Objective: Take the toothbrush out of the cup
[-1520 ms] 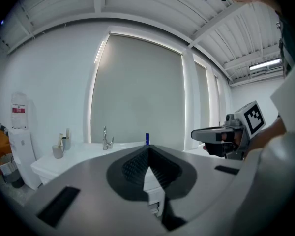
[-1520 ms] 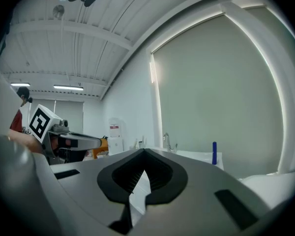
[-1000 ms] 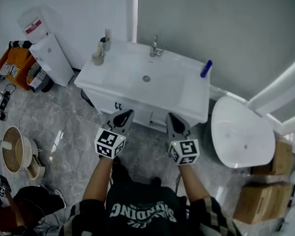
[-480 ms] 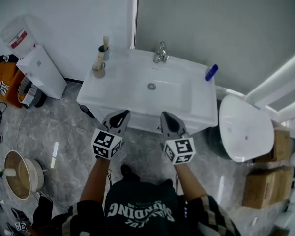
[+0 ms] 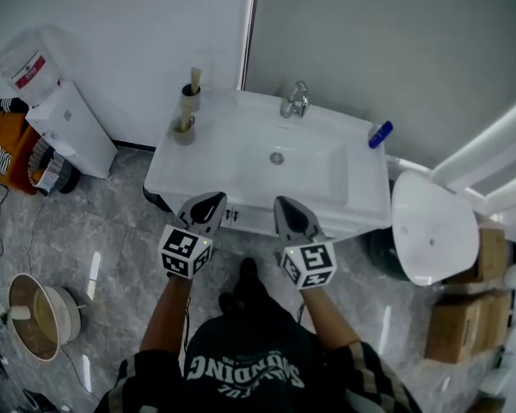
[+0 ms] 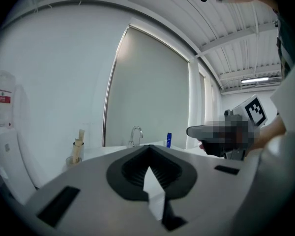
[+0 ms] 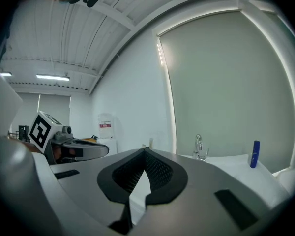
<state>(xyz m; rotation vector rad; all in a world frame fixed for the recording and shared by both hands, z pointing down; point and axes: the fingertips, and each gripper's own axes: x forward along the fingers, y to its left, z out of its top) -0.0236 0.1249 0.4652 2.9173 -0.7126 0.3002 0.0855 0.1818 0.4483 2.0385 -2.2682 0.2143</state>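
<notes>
Left tongs (image 5: 208, 205): closed together with nothing between them, held before the front edge of the surface (image 5: 232, 157) and well apart from the cups.
Right tongs (image 5: 289, 208): also closed and empty, held just beside the left pair and pointed the same way.
Cups: two are seen at the back left corner of the surface, a near cup (image 5: 183, 133) and a far cup (image 5: 189, 103), just beside each other.
Toothbrush (image 5: 194, 79): a pale handle stands roughly upright out of the far cup. A second pale handle (image 5: 184, 119) stands in the near cup. Which of them is meant cannot be told.
Tap (image 5: 294, 103): set at the back, behind the basin.
Blue bottle (image 5: 380, 134): stood at the right back corner, well apart from the cups.
Handling: the toothbrush is judged light, stiff, slim and smooth, and likely slippery if wet. The cup is also judged light and could be tipped or dragged by a slanted pull.
Hold: the handle is best pinched above the rim and drawn straight up. The cup may be steadied by the other tongs.
</notes>
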